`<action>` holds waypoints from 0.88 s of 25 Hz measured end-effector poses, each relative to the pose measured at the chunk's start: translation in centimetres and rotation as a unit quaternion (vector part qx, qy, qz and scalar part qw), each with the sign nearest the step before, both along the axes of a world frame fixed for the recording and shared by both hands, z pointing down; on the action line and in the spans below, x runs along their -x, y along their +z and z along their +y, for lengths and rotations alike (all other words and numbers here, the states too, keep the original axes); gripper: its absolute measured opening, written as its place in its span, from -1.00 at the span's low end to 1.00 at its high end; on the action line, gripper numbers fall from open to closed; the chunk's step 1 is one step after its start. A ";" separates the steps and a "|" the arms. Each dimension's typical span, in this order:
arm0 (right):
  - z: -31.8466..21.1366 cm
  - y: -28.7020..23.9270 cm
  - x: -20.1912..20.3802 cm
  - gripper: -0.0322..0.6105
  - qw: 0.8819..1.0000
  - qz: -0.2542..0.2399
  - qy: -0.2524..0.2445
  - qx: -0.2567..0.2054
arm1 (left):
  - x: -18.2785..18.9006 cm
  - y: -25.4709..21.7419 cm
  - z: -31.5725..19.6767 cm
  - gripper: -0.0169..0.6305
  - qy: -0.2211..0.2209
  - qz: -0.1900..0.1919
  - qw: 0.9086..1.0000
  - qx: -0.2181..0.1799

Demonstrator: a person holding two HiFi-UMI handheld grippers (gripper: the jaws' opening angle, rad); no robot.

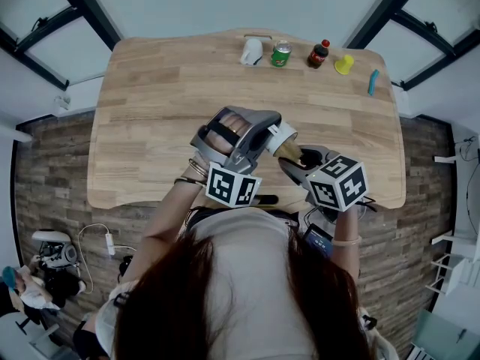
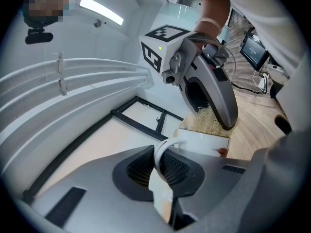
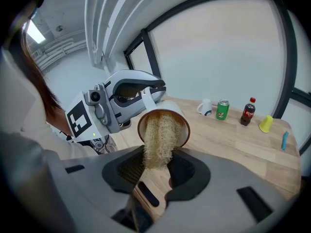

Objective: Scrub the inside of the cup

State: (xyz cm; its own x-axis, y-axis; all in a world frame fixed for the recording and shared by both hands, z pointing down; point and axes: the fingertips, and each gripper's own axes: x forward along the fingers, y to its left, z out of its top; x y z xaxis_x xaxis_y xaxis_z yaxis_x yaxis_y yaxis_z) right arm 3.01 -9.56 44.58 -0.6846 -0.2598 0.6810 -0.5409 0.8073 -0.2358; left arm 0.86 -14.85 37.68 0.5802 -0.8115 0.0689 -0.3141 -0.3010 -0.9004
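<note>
Above the table's near edge my left gripper (image 1: 270,136) is shut on the handle (image 2: 165,152) of a white cup (image 1: 283,142) with a brown inside, held on its side. In the right gripper view the cup's mouth (image 3: 163,123) faces me. My right gripper (image 1: 298,162) is shut on the wooden handle (image 3: 150,188) of a straw-coloured loofah brush (image 3: 158,142). The brush's fibres reach into the cup. The left gripper view shows the cup's white wall (image 2: 204,142) and the fibres (image 2: 211,120) under the right gripper's finger (image 2: 216,93).
Along the wooden table's (image 1: 165,96) far edge stand a white mug (image 1: 252,51), a green can (image 1: 281,53), a cola bottle (image 1: 319,54) and a yellow cup (image 1: 344,64); a blue object (image 1: 373,82) lies there too. Window frames surround the table.
</note>
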 end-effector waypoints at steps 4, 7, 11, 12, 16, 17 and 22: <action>0.1 -0.1 0.0 -0.46 1.000 -0.017 0.004 0.021 | -0.2 0.0 0.2 -0.86 0.008 -0.003 1.000 0.000; 0.0 -0.2 0.1 -0.46 0.999 -0.036 0.007 0.038 | -0.4 -0.1 0.3 -0.86 0.015 -0.005 1.000 -0.002; 0.0 -0.4 0.2 -0.46 0.995 -0.072 0.018 0.065 | -0.4 -0.2 0.4 -0.85 0.020 -0.005 1.000 -0.007; -0.1 -0.5 0.3 -0.46 0.993 -0.085 0.022 0.074 | -0.4 -0.2 0.5 -0.85 0.020 -0.005 1.000 -0.008; 0.0 -0.8 0.3 -0.46 0.982 -0.141 0.042 0.117 | -0.4 -0.3 0.6 -0.86 0.021 -0.003 1.000 -0.011; 0.0 -0.9 0.4 -0.46 0.979 -0.155 0.047 0.127 | -0.4 -0.4 0.7 -0.86 0.021 -0.003 1.000 -0.012; -0.3 -1.4 0.5 -0.46 0.958 -0.221 0.066 0.171 | -0.4 -0.6 0.7 -0.85 0.021 0.001 1.000 -0.013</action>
